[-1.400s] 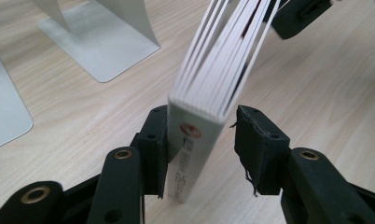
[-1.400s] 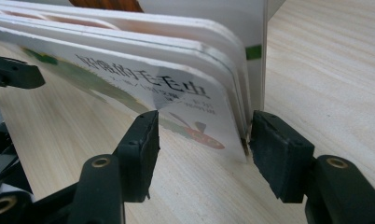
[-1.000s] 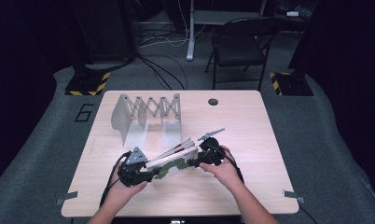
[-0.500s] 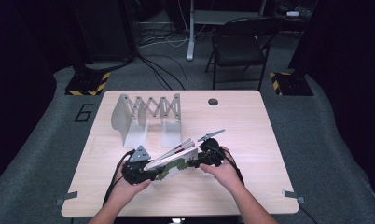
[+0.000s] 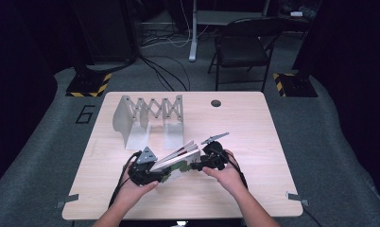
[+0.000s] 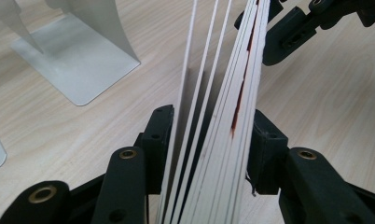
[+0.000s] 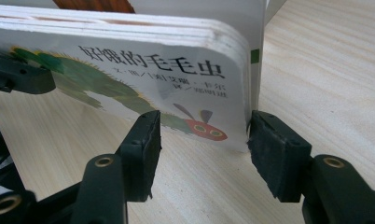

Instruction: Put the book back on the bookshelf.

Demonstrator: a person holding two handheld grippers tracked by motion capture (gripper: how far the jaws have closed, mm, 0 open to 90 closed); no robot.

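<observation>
Left tool pinched the book pages steady; right tool stood spread around its corner, near the book rack, likely for shelving.

"好饿的毛毛虫" on book cover

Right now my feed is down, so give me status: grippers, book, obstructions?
Left gripper shut on board book. Right gripper at its far corner, jaws open. Metal bookend rack beyond, apart.

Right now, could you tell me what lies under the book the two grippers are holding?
Bare wooden table shows under the book, whose lower edge seems to rest on it. The strip of tabletop directly beneath that edge is covered.
</observation>
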